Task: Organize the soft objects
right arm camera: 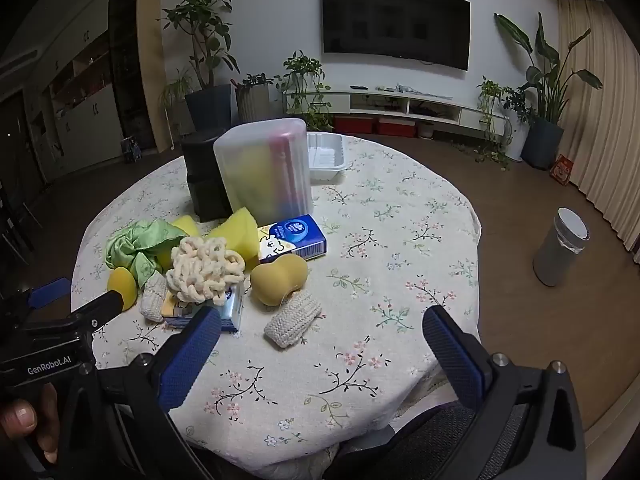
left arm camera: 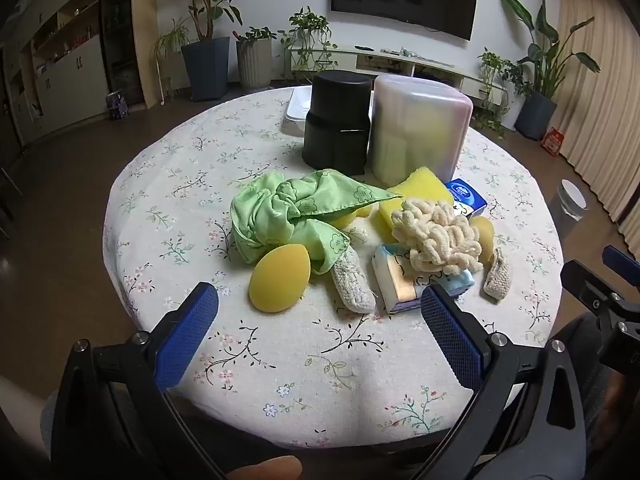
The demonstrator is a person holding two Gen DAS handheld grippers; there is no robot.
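Both jaws spread wide, empty: left gripper (left arm camera: 319,305), right gripper (right arm camera: 322,327); soft pile (left arm camera: 434,236) at 12 o'clock, apart.

You are looking at a round table wearing a floral tablecloth (right arm camera: 400,240), with a white tray (right arm camera: 326,156) sitting at its far edge. A wall-mounted TV (right arm camera: 394,24) is hanging behind, potted plants (right arm camera: 208,60) are lining the wall, and a grey bin (right arm camera: 562,246) is standing on the floor to the right.

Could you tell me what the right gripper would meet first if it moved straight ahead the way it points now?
Probably the knitted pouch, lying just ahead of the open right gripper, left of centre; depth is uncertain, and bare tablecloth lies beyond.
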